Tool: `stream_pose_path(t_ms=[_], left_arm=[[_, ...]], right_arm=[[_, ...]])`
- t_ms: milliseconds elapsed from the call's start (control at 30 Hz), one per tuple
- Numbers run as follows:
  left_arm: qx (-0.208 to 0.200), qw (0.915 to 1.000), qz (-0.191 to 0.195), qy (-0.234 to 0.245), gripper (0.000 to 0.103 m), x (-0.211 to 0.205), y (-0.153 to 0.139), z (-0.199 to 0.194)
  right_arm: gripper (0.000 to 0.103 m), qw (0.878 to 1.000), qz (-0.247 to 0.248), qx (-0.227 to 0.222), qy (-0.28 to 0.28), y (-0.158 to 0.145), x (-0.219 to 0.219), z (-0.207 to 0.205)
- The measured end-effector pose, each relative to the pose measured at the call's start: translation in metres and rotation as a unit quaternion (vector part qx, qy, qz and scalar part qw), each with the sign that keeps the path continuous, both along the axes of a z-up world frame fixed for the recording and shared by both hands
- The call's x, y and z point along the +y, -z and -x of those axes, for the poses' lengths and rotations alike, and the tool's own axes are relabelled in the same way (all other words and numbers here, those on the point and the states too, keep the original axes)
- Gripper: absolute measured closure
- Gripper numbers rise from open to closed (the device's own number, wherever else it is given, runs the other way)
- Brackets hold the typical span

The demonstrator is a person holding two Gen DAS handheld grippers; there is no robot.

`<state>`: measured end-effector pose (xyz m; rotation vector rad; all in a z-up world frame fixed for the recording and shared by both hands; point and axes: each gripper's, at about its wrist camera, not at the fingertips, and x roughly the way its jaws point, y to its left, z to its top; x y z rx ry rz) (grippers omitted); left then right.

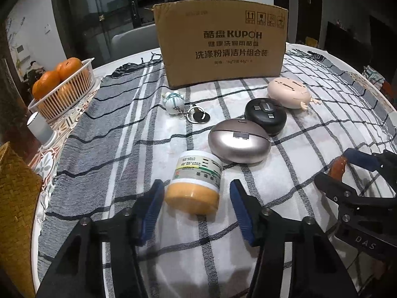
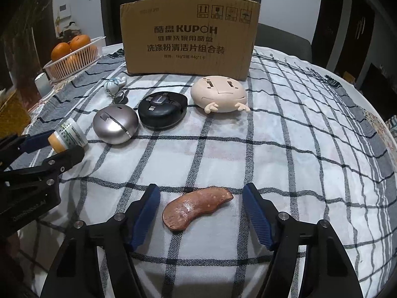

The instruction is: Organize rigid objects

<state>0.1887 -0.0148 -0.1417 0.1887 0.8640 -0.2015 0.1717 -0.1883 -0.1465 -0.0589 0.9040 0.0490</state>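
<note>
One jar [image 1: 193,186] lies on its side between the left tool's [image 1: 197,190] spread fingers, untouched. One brown curved piece [image 2: 196,207] lies on the desk [image 2: 297,149] inside the right tool's [image 2: 201,198] open gap, untouched. Ahead sit three rounded cases and one box [image 2: 188,37].

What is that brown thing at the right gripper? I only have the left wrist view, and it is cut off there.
Observer: A curved reddish-brown piece, lying flat on the checked cloth between the right gripper's pads.
Operator: Do the pads touch it?
Observer: No, cloth shows on both sides of it.
Operator: How does it lie?
Observer: Its wide end is near the pad on the picture's left, and its narrow tip points up toward the other pad.
</note>
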Motion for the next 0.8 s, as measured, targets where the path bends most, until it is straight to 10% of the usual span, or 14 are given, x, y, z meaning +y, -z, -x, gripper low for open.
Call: stream_pose_path(t_ms=[800], left_arm=[[-0.018,0.9998,0.011,0.002,0.063,-0.001,-0.021,0.014]], right_arm=[[0.049,0.999,-0.002,-0.033,-0.010,-0.019,0.003,0.012]])
